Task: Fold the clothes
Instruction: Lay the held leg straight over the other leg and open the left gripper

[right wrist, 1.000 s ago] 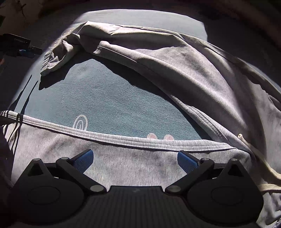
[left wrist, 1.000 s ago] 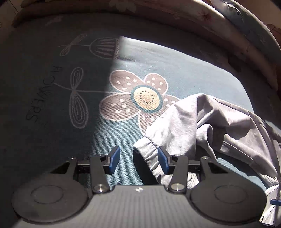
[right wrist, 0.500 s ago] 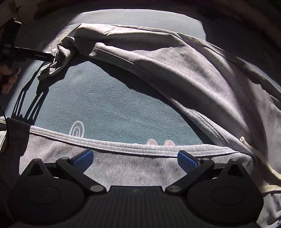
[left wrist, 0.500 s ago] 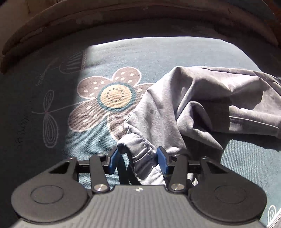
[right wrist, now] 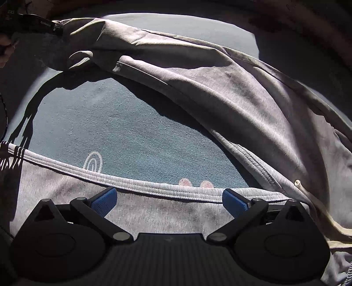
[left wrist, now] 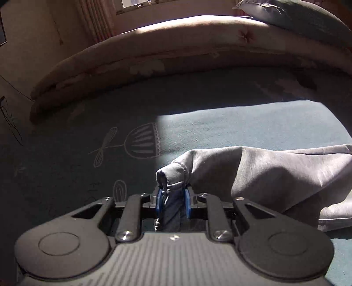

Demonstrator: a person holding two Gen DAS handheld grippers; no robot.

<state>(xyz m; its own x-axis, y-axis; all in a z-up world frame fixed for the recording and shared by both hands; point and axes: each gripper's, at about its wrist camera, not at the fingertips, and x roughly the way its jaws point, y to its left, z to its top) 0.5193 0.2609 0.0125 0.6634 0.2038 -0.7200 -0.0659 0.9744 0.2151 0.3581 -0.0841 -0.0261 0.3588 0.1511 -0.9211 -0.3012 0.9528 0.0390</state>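
Cuff [left wrist: 173, 176] is clamped in left tongs [left wrist: 172, 203]; right tongs [right wrist: 168, 199] gape empty over hem [right wrist: 154, 187]; tension should be kept even.

Home bedroom, teal flower-print bedsheet [left wrist: 220, 123] ahead of the fingers, rolled floral quilt [left wrist: 154, 50] beyond it, curtain [left wrist: 96, 19] and window [left wrist: 140, 3] farthest

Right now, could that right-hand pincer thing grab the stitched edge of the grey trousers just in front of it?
Probably yes. The right gripper is open over the grey trousers, and their stitched edge lies uncovered just beyond its fingertips. The left gripper is pinching the cuff elsewhere.
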